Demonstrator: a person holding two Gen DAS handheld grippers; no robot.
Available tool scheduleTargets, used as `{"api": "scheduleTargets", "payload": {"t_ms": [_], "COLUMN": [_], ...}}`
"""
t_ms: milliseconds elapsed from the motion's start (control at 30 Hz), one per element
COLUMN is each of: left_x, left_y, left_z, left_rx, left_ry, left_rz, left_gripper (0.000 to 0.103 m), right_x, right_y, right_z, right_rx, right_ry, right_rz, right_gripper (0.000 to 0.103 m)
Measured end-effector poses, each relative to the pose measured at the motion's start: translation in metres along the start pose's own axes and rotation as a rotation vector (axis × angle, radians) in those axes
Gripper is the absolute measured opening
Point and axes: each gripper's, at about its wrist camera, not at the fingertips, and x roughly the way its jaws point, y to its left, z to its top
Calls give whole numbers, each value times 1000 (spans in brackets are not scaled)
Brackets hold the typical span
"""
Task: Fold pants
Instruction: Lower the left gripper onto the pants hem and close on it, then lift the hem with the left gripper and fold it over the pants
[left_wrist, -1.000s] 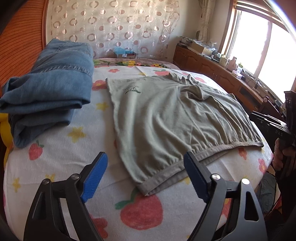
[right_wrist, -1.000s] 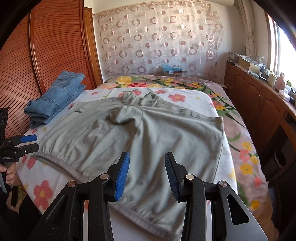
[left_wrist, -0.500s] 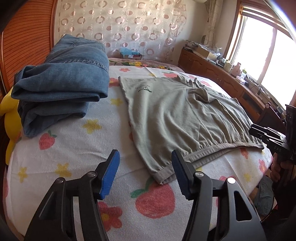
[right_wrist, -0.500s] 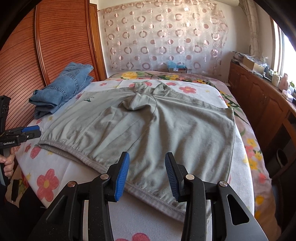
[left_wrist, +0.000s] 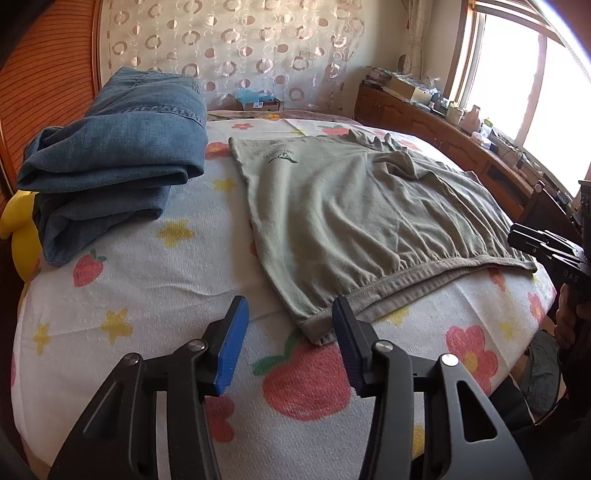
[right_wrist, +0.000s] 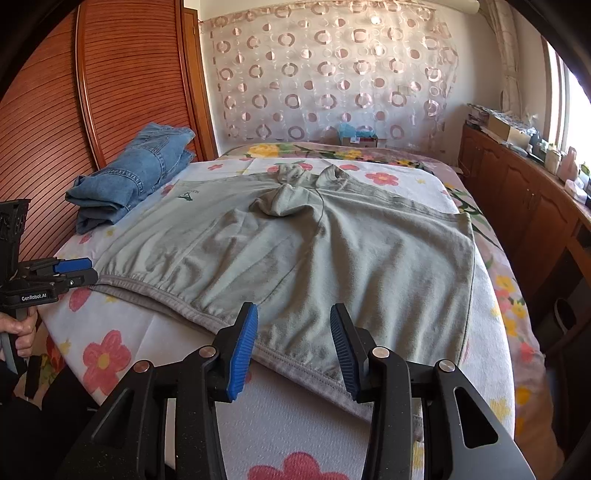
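The grey-green cotton pants lie spread flat on the bed with the white flower-and-strawberry cover. The left gripper hangs just above the cover by the waistband corner. Its jaws are closing, and nothing is between them. The right gripper hangs over the waistband with its jaws apart, gripping nothing. A folded pair of blue jeans sits beside the pants.

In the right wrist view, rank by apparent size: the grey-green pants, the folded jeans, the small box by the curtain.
1. grey-green pants, by far the largest.
2. folded jeans.
3. small box, smallest, though it sits farthest from the camera, so its real size is unsure.
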Motion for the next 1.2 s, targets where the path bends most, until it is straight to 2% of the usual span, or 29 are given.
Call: {"api": "scheduleTargets", "payload": {"t_ms": [33, 133, 200, 300, 700, 1200], "left_x": [0, 1, 1, -1, -19, -11], "left_y": [-1, -5, -7, -11, -36, -133], "left_z": [0, 0, 0, 1, 34, 90], "left_rx": [8, 20, 26, 35, 107, 285], "left_ry": [-1, 0, -1, -8, -54, -72], "left_rz": [-1, -23, -39, -34, -94, -203], "left_gripper": [44, 30, 16, 9, 5, 5], "right_x": [1, 3, 3, 3, -5, -28], "right_y": [0, -1, -2, -3, -18, -47], "right_z": [0, -2, -3, -4, -10, -23], "right_rx": [3, 11, 18, 30, 73, 135], "right_ry": [1, 5, 8, 10, -4, -49], "right_rz": [0, -1, -2, -1, -12, -4], "right_gripper": [43, 43, 43, 43, 43, 43]}}
